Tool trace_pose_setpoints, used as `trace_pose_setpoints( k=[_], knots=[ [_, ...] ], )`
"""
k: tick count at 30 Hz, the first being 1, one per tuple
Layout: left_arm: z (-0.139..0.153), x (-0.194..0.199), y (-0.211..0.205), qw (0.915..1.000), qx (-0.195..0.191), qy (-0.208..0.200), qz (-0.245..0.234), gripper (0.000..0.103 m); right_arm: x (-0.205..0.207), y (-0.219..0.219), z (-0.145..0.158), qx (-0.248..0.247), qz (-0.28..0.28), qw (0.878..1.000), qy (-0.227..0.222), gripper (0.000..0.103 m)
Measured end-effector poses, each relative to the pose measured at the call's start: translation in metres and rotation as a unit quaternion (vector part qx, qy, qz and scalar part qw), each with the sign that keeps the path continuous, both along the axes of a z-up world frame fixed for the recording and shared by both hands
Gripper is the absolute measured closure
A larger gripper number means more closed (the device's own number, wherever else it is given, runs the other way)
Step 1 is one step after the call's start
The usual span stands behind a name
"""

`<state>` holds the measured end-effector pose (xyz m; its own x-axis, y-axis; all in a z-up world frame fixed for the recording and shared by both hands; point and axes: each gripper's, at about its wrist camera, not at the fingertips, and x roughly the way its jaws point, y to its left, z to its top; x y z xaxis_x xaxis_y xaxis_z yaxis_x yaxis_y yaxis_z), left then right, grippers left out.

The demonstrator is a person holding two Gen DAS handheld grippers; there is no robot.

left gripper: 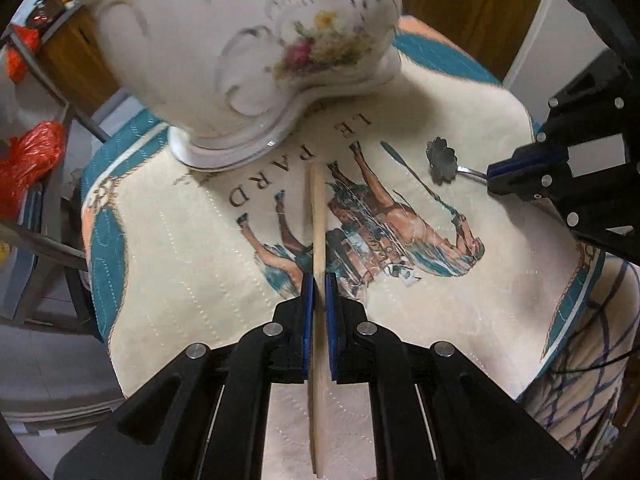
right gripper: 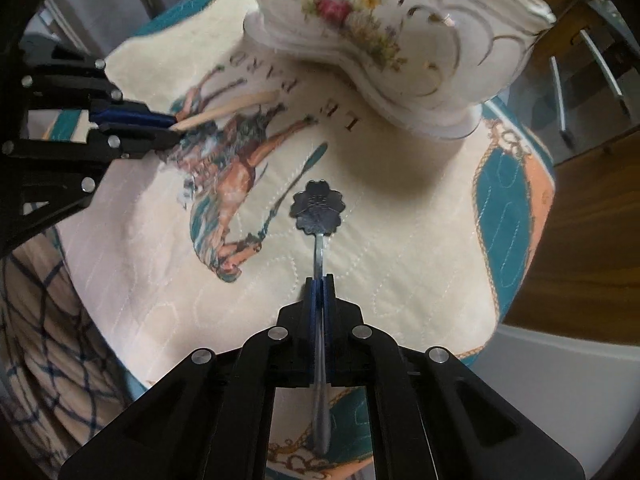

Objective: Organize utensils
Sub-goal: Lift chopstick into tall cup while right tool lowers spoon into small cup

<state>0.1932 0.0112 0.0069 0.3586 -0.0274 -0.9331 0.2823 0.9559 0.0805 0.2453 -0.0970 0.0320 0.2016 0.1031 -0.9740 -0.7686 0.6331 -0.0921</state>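
A round tabletop [right gripper: 420, 280] fills both views, covered w/ a quilted cloth [left gripper: 208, 264] printed with a horse and rider; wood floor and chair legs sit behind. At the far side stands a white china pot [left gripper: 240, 60] w/ painted flowers, which we take as the holder for the utensils.

We have both tools up off the cloth. Our left hand-held gripper [left gripper: 319, 280] is clamped tight on a wooden stick [left gripper: 319, 208], pads pinching it partway along, so a long end points toward the pot and another runs back under the jaws. Our right hand-held gripper [right gripper: 320, 284] is closed just as hard on the thin handle of a flower-bowl spoon [right gripper: 318, 208], bowl forward, handle tail behind.

Next, probably, we lift both over the pot's rim, which neither view shows.

Risks as we see them:
- Spoon handle is slim, smooth metal; it could pivot or slip in the pads if we tilt fast.
- Stick is long; its tip could knock the pot's side before it clears the top.
- Both grippers heading for one opening may clash, so better go one at a time.
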Motion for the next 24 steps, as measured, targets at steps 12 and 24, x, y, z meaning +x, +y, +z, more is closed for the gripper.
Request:
trace_pose_setpoints(
  k=[12,24],
  knots=[
    [0.074,-0.058,0.042,0.9647,-0.150,-0.209,0.055,0.097,-0.019,-0.051,0.068,0.222,-0.051,0.969,-0.100,0.099],
    [0.115,-0.047,0.047,0.9224,-0.200,-0.321,0.076,0.097,0.009,-0.064,0.112,0.370,-0.078,0.912,-0.156,0.099]
  ],
)
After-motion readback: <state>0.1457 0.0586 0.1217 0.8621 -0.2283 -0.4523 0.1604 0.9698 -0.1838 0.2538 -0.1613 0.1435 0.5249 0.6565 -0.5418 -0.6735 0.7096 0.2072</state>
